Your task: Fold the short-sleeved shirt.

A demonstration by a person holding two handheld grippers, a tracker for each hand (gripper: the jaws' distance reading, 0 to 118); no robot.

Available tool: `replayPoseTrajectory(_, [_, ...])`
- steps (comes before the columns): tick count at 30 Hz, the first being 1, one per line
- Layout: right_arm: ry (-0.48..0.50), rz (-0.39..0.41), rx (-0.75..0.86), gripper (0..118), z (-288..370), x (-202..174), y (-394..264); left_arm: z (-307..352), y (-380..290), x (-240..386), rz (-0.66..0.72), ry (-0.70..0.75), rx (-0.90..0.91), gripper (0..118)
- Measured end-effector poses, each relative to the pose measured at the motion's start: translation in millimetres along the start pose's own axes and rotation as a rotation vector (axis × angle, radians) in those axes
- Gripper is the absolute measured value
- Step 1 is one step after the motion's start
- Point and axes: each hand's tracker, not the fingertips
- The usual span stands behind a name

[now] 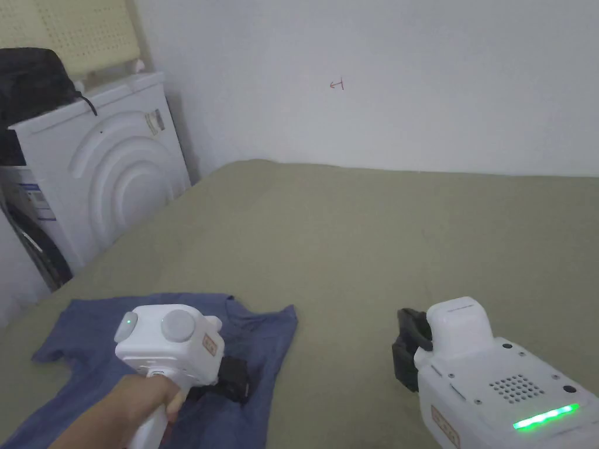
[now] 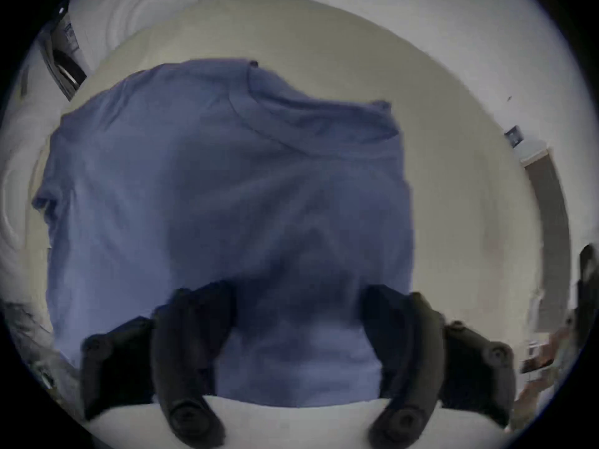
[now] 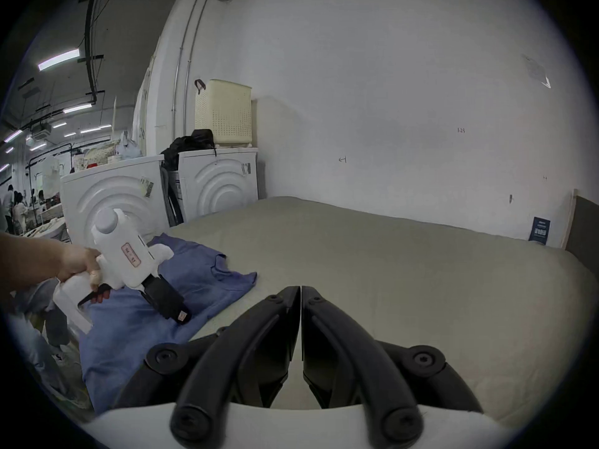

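Head view is showing the blue shirt (image 1: 257,345) lying crumpled near the bed (image 1: 380,234) edge, olive sheet stretching bare beyond. Left hand-held gripper (image 2: 296,297) is hanging wide over it; right hand-held gripper (image 3: 300,291) is sitting pinched together, holding nothing.

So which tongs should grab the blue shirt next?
Probably the left tongs: they hang open right over the shirt. The right tongs are shut and sit over bare bed, off to the shirt's side.

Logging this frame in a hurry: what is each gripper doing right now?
Left gripper: open, fingers spread over the blue shirt, gripping nothing.
Right gripper: shut, empty, above the bed cover.
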Motion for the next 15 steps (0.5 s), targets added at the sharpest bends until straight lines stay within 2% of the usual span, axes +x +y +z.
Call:
replayPoseTrajectory(1, [-0.003,0.000,-0.002,8,0,0,0,5,1,1,0.010,-0.001,-0.002,0])
replayPoseTrajectory(3, [-0.009,0.007,-0.005,8,1,1,1,14,7,-1,0.008,0.056,0.042,0])
replayPoseTrajectory(5, [-0.015,0.013,-0.009,8,2,1,2,28,4,-2,0.067,-0.022,0.050,0])
replayPoseTrajectory(8, [-0.033,0.018,-0.004,8,9,3,4,51,4,14,-0.037,0.055,0.083,0])
replayPoseTrajectory(12, [-0.086,-0.010,0.006,8,28,17,6,86,5,43,-0.029,-0.062,0.172,0])
replayPoseTrajectory(15, [-0.163,-0.010,0.016,8,50,39,6,109,11,86,-0.103,-0.118,0.239,0])
